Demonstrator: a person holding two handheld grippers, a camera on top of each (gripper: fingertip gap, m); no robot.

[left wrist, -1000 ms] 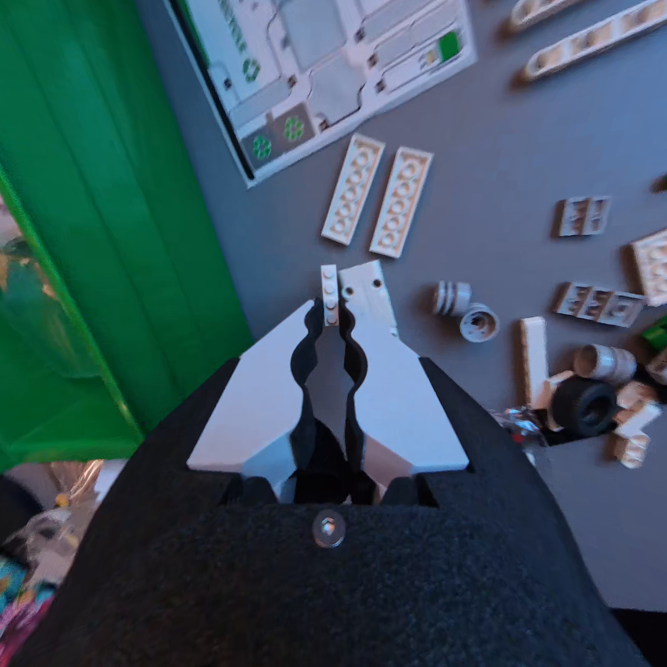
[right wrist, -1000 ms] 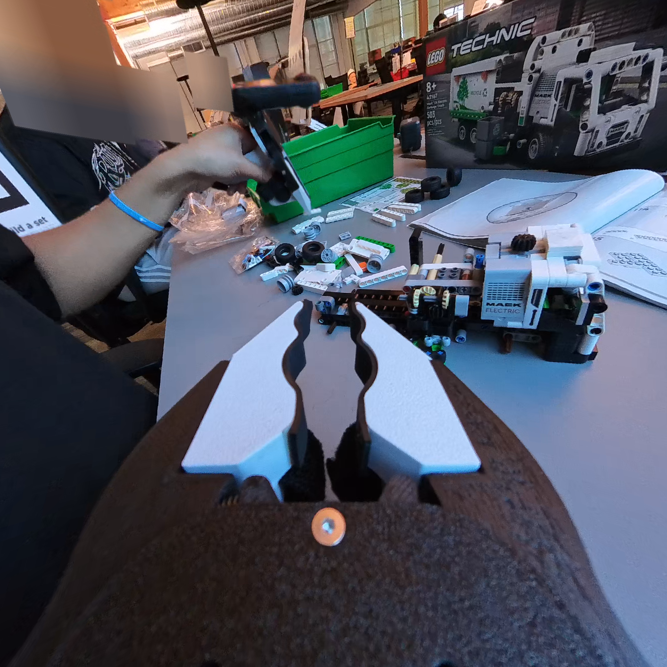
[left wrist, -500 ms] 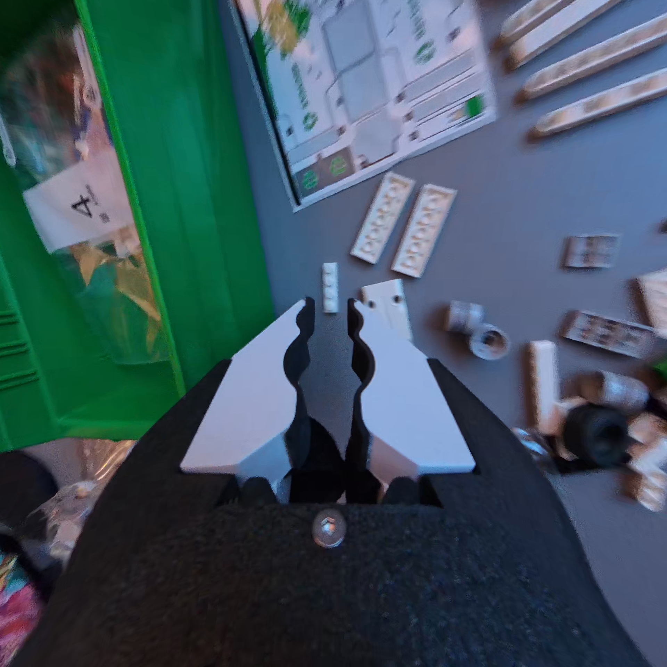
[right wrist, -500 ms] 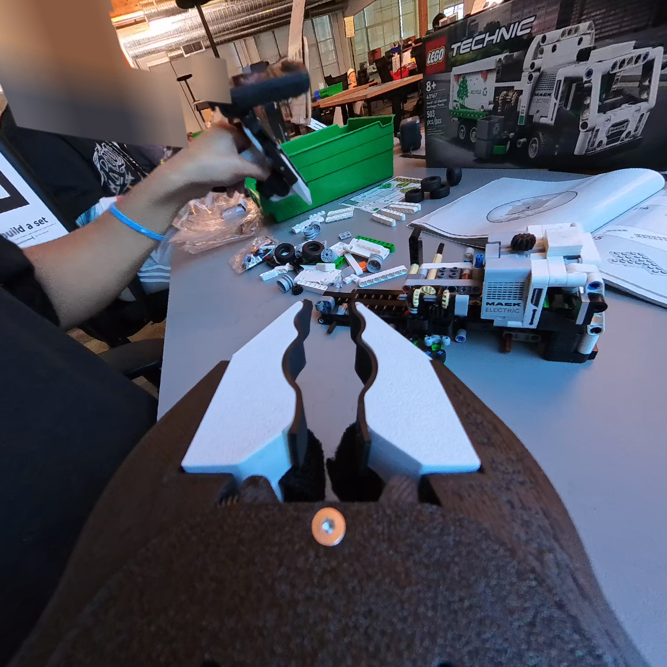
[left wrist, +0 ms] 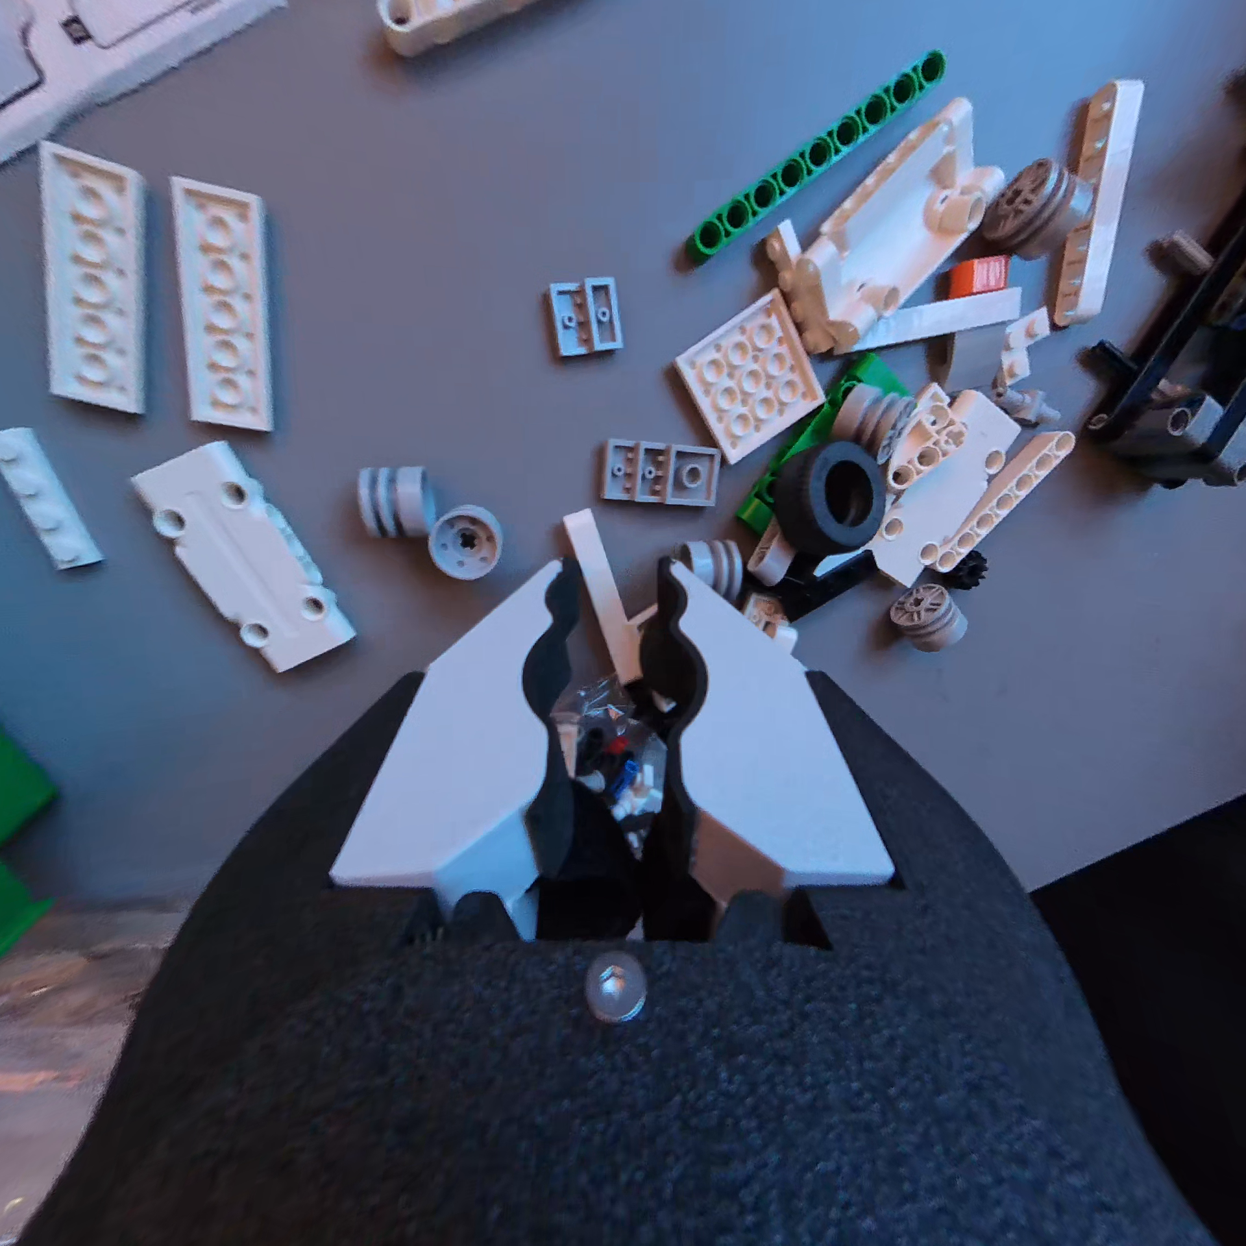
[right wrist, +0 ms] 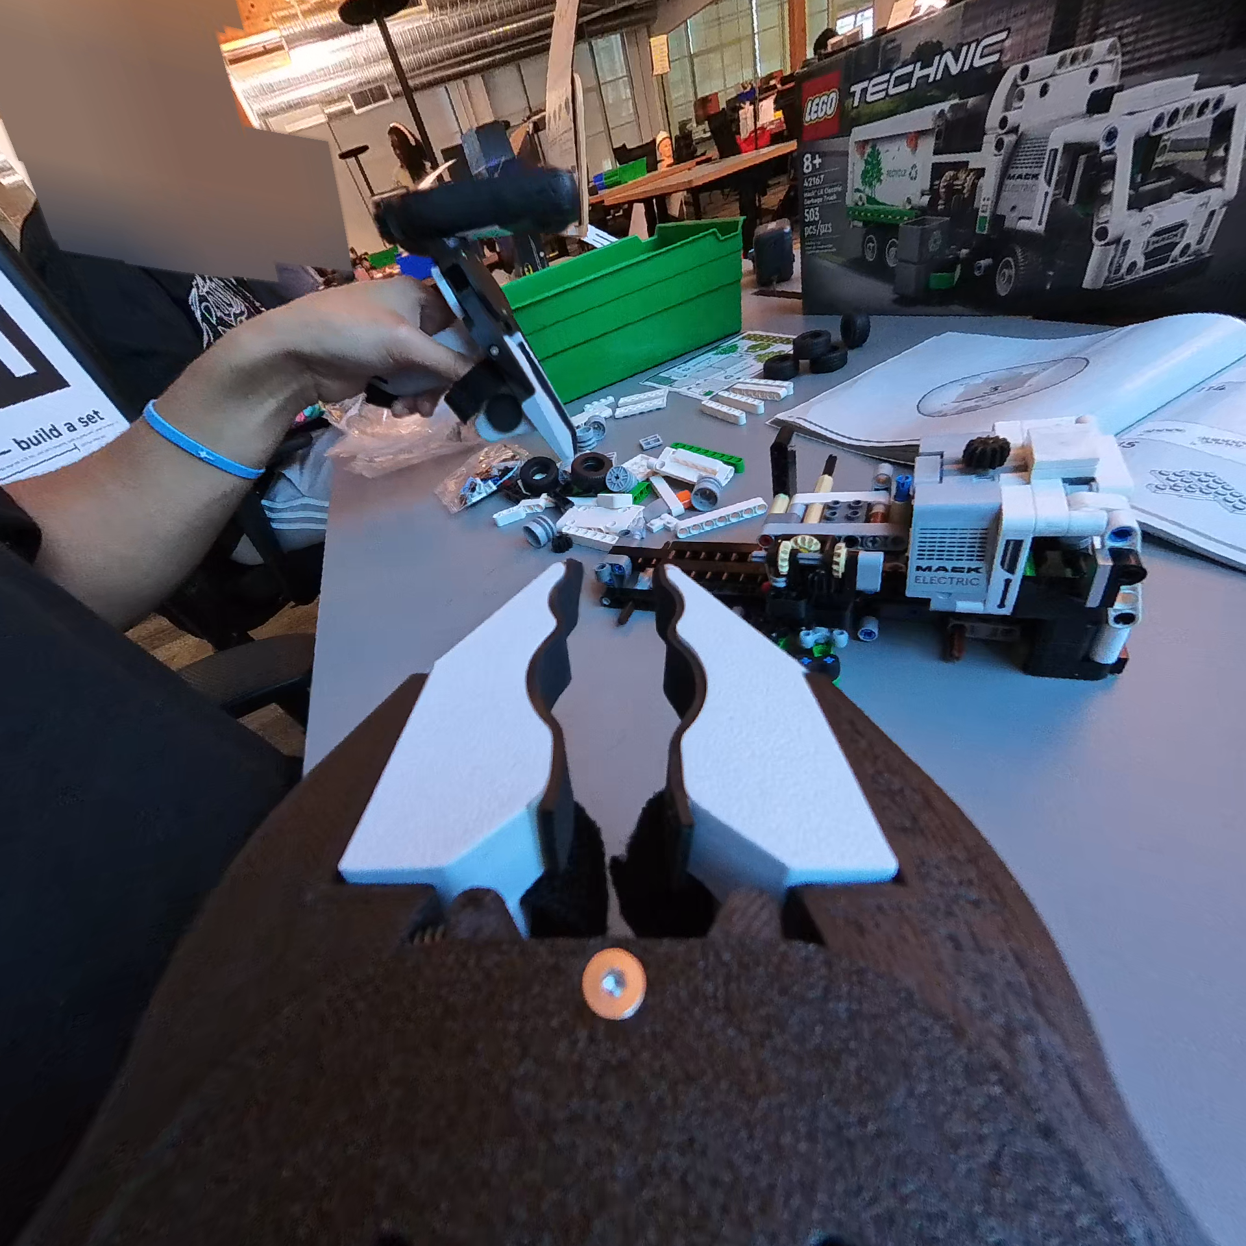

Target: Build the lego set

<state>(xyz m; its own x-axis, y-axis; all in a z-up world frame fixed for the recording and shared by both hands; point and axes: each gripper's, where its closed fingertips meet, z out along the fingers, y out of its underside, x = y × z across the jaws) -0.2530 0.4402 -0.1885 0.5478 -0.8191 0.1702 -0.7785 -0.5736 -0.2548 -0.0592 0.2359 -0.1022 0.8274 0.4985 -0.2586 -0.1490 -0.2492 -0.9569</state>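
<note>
My left gripper is open, low over the loose parts. A long white tile and a small clear bag of parts lie between its fingers, not clamped. Nearby are a black tyre, grey wheel hubs, a white panel and a small white plate. In the right wrist view a hand holds the left gripper tip-down at the pile. My right gripper is open and empty, above the table just short of the rear of the part-built truck.
A green bin stands behind the parts, with the set's box at the back right. An open instruction booklet, a sticker sheet and spare tyres lie beyond the truck. A green beam and white plates lie in the pile. Some 30 cm of space lies between my two pairs of fingers. Measured from the fingertips, the small white plate is 12 cm or so from the left gripper and 45 cm from the right.
My left gripper let go of the small white plate, opened wider, and moved right from beside the green bin to the pile by the tyre. My right gripper has not moved.
</note>
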